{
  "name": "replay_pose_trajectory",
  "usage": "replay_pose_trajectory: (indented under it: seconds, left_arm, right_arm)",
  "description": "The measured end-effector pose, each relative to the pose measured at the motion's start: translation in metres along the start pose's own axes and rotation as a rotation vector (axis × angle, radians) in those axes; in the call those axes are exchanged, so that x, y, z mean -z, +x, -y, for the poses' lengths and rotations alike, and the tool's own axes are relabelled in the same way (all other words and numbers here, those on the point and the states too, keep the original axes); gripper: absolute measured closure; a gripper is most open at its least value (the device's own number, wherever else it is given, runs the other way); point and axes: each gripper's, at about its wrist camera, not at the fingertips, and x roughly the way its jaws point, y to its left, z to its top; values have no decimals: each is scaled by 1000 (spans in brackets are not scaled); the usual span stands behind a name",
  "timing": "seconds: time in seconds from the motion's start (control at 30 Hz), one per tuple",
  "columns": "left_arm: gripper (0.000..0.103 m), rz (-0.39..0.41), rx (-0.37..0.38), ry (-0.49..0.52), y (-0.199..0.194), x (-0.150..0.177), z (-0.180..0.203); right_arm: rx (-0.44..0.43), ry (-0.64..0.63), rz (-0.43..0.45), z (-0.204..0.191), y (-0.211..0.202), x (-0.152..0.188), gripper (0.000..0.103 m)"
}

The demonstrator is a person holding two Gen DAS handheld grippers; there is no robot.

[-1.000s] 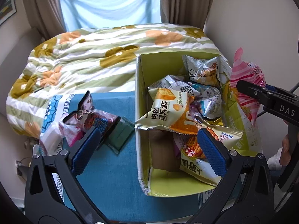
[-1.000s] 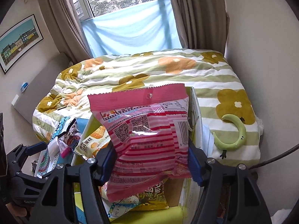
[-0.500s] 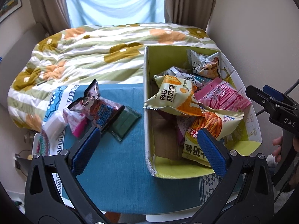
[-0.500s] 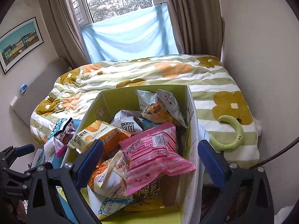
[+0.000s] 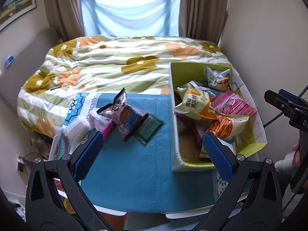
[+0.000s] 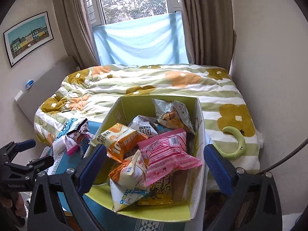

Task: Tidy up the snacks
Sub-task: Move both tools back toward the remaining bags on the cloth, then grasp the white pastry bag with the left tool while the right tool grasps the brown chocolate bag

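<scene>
we see right gripper (image 6: 155, 163) jaws wide, just opened, nothing between | left gripper (image 5: 152, 146) wide, empty | pink pack (image 6: 167, 154) atop snacks in box (image 6: 200, 127) | three packs (image 5: 130, 119) on cloth (image 5: 134, 169)

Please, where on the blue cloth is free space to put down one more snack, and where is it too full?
Free: the blue cloth between the loose packets and the near table edge, left of the box. Crowded: the box itself, piled with the pink packet on top, and the cloth's far left corner.
</scene>
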Motion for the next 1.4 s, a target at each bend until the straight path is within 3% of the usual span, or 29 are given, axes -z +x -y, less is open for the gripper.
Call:
replay_pose_trajectory:
  seconds: [0.17, 0.47, 0.9, 1.17, 1.4]
  left_arm:
    - [1, 12, -22, -32, -11, 8, -44]
    - [1, 5, -7, -15, 2, 2, -132]
    - [1, -113, 72, 94, 77, -14, -249]
    - [1, -221, 159, 204, 155, -6, -272]
    - [1, -266, 166, 294, 209, 13, -271]
  right_arm:
    - [-51, -9, 9, -34, -5, -1, 3]
    - [-50, -26, 28, -113, 4, -4, 3]
    - [-68, 2, -48, -221, 85, -8, 3]
    - [-30, 2, -135, -249, 156, 11, 3]
    - [13, -75, -207, -255, 205, 32, 3]
